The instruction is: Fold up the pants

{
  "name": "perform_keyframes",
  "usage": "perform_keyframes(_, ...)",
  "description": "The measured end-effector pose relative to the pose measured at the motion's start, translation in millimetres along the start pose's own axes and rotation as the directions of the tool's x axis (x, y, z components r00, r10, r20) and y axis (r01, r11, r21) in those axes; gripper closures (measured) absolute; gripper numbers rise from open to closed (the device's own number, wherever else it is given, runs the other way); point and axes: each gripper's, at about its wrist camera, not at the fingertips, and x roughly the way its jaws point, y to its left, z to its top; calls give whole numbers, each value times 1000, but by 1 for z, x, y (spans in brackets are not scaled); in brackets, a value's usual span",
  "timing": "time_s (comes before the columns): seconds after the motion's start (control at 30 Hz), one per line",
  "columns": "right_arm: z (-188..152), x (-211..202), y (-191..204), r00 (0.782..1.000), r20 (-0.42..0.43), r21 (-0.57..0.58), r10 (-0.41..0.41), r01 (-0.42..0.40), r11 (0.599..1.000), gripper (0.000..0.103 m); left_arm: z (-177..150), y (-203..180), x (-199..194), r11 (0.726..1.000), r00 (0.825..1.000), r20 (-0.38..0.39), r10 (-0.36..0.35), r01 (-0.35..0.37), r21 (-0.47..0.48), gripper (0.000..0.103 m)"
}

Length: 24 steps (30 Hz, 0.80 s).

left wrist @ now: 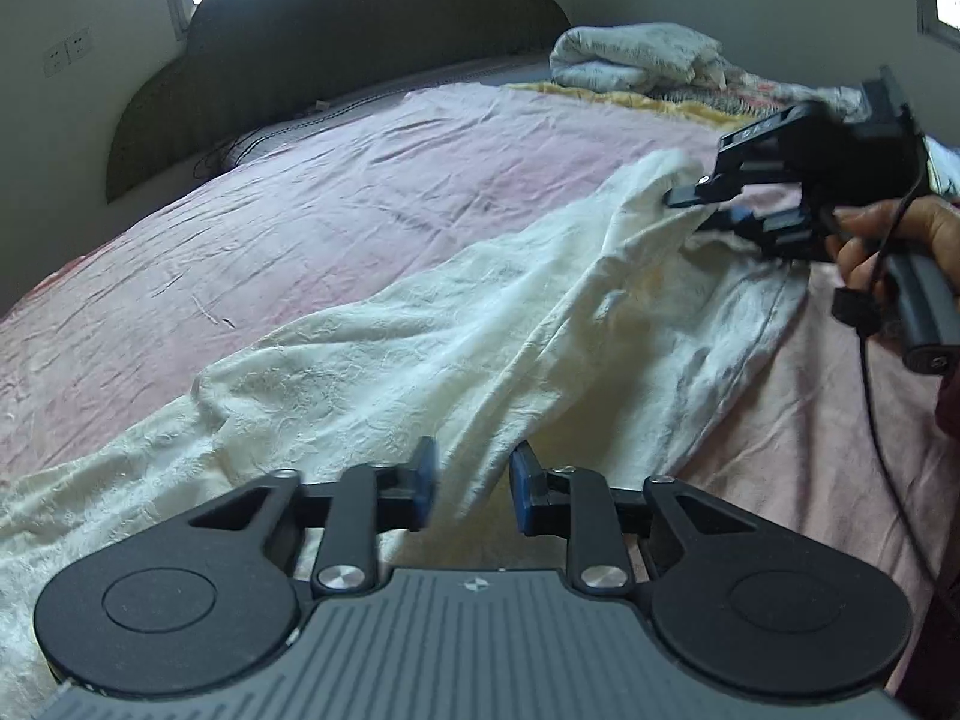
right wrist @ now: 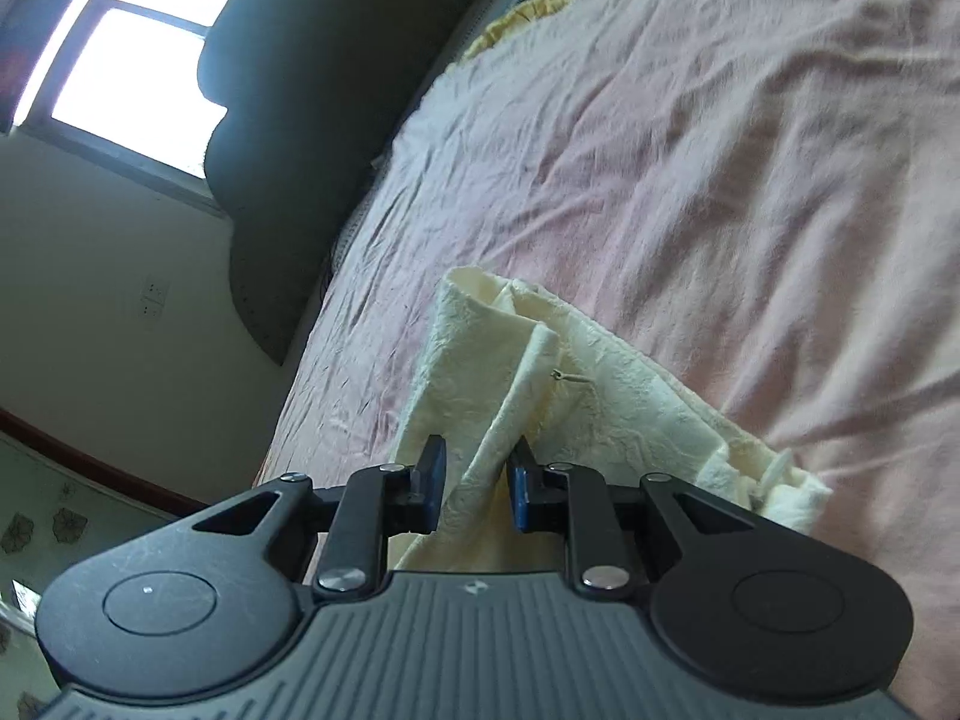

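Observation:
Cream-white textured pants (left wrist: 420,360) lie stretched across a pink bedsheet (left wrist: 300,210), running from lower left to upper right. My left gripper (left wrist: 473,492) hovers over the near part of the pants, jaws partly apart with cloth between the blue pads. My right gripper (left wrist: 699,210) shows at the upper right, held by a hand, and lifts the far end of the pants. In the right wrist view the right gripper (right wrist: 476,483) has a fold of the cream pants (right wrist: 540,390) between its pads, hanging over the bedsheet (right wrist: 720,180).
A dark padded headboard (left wrist: 336,48) stands at the far side of the bed. A crumpled white blanket (left wrist: 636,57) and patterned bedding lie at the far right. A black cable (left wrist: 876,396) hangs from the right gripper. A window (right wrist: 138,54) and wall sockets (right wrist: 153,297) are behind.

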Motion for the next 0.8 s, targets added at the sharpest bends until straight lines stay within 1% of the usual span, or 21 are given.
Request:
perform_keyframes(0.03, -1, -5, 1, 1000, 13, -7, 0, 1, 1000, 92, -1, -2, -3, 1000, 1000, 9, 0, 0, 8, 87)
perform_keyframes(0.13, -3, -26, 4, 998, 51, -37, 26, -24, 999, 93, -6, -9, -11, 998, 999, 42, 6, -9, 58, 90)
perform_keyframes(0.2, -1, -38, 7, 997, 64, -55, 42, -38, 998, 93, -9, -11, -9, 997, 999, 37, 14, -17, 74, 91)
perform_keyframes(0.27, 5, -38, 10, 998, 50, -52, 47, -45, 998, 93, -8, -9, -7, 999, 999, 40, 27, -29, 39, 93)
perform_keyframes(0.33, 15, -29, 24, 998, 19, -70, 54, -53, 996, 93, -3, -4, -8, 998, 996, 57, 65, -65, 3, 93)
perform_keyframes(0.37, 18, -29, 36, 997, 12, -96, 76, -75, 993, 93, 0, 0, -10, 997, 995, 68, 79, -77, -21, 93)
perform_keyframes(0.43, 26, -35, 67, 985, 25, -175, 171, -164, 971, 93, 5, 6, -20, 996, 993, 95, 76, -71, -62, 93)
perform_keyframes(0.47, 29, -37, 80, 975, 38, -211, 218, -206, 956, 93, 6, 7, -24, 996, 992, 105, 68, -62, -59, 93)
perform_keyframes(0.5, 29, -43, 86, 970, 55, -235, 235, -216, 948, 93, 6, 6, -26, 997, 992, 107, 60, -56, -45, 93)
perform_keyframes(0.53, 28, -49, 84, 972, 71, -242, 222, -199, 950, 93, 4, 4, -27, 998, 994, 100, 52, -49, -29, 93)
perform_keyframes(0.57, 27, -53, 74, 979, 83, -229, 188, -165, 959, 93, 1, 2, -25, 999, 996, 86, 40, -39, -16, 93)
perform_keyframes(0.6, 26, -53, 59, 987, 83, -205, 134, -115, 972, 93, -2, 0, -20, 1000, 998, 63, 23, -23, -5, 93)
perform_keyframes(0.63, 23, -51, 38, 996, 70, -177, 54, -41, 983, 93, -6, -2, -16, 1000, 999, 36, 8, -8, 3, 93)
perform_keyframes(0.67, 20, -49, 16, 998, 53, -139, -22, 29, 990, 93, -10, -5, -13, 1000, 1000, 14, -2, 2, 9, 93)
perform_keyframes(0.7, 17, -50, -5, 998, 41, -88, -55, 59, 994, 93, -12, -7, -12, 1000, 1000, 9, -9, 9, 19, 93)
perform_keyframes(0.77, 13, -52, -34, 997, 35, -2, -68, 68, 998, 93, -13, -12, -15, 999, 1000, 20, 1, -2, 48, 93)
perform_keyframes(0.8, 13, -54, -41, 998, 39, 21, -58, 57, 998, 93, -12, -11, -17, 999, 1000, 24, 4, -5, 53, 93)
